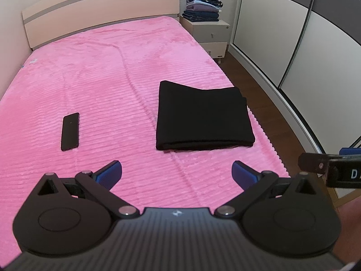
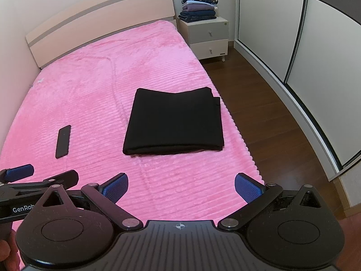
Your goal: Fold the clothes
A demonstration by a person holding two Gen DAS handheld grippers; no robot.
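A black garment (image 1: 203,115) lies folded into a neat rectangle on the pink bedspread (image 1: 101,85), near the bed's right edge; it also shows in the right wrist view (image 2: 176,122). My left gripper (image 1: 177,174) is open and empty, held above the bed in front of the garment, not touching it. My right gripper (image 2: 180,187) is open and empty, also short of the garment's near edge. The right gripper's finger shows at the right of the left view (image 1: 313,162); the left gripper shows at the left of the right view (image 2: 20,172).
A black phone (image 1: 70,131) lies on the bedspread left of the garment (image 2: 63,141). A stack of folded clothes (image 1: 203,6) sits on a white nightstand (image 1: 209,36) beyond the bed. Wardrobe doors (image 2: 315,45) and wooden floor (image 2: 259,90) are to the right.
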